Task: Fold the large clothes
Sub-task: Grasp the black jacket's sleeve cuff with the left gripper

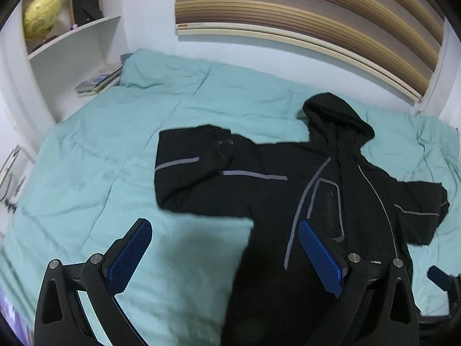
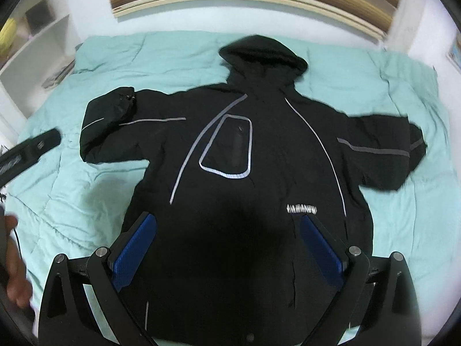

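Jacket [image 2: 259,155], black with grey piping, lies face-up and spread across the teal bed [image 2: 403,201], hood toward the wall. Both the left gripper [image 1: 224,256] and right gripper [image 2: 227,253] hover over its hem, jaws wide apart, holding nothing. The slick-looking shell could slip from a shallow pinch, and the doubled-back sleeve [image 2: 109,121] might bunch inside a fold.

Black hooded jacket [image 2: 259,158] flat on teal bedspread [image 2: 86,201]; right tongs [image 2: 227,248] spread above hem.
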Available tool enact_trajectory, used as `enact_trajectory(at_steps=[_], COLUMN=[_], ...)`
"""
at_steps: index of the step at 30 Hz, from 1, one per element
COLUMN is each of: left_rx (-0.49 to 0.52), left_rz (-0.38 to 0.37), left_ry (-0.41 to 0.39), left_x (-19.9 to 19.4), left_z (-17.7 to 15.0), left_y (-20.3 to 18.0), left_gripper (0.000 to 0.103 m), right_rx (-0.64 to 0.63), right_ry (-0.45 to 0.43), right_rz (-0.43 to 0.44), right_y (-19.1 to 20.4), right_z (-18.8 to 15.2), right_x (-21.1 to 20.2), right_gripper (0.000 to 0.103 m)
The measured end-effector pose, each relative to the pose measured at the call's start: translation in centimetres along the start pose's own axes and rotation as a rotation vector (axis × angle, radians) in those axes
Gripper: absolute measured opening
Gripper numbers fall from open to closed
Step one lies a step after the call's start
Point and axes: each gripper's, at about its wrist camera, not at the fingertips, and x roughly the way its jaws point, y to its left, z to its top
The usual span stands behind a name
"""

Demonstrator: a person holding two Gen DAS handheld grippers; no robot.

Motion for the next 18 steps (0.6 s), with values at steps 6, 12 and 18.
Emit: enact_trajectory(at_steps=[6,12,18], left_rx=[0.038,0.09,0.148], left_rz=[-0.085,-0.081,-0.044], left_ry=[-0.006,0.04,0.1], left_x=[8.8,17.2,23.4], left_z=[3.4,6.0,7.0], left_y=[2.5,3.7,2.8], left_gripper=[0.102,0.102,0.102], right_rx=[-0.075,-0.128,-0.151], right_ry=[0.019,0.081,0.111], right_rz=[-0.012,0.0,-0.001], right_y=[3.0,5.6,6.5], right_z=[2.4,4.3,5.9], right_x=[4.1,9.4,13.1], right_gripper=[0.101,0.101,0.101])
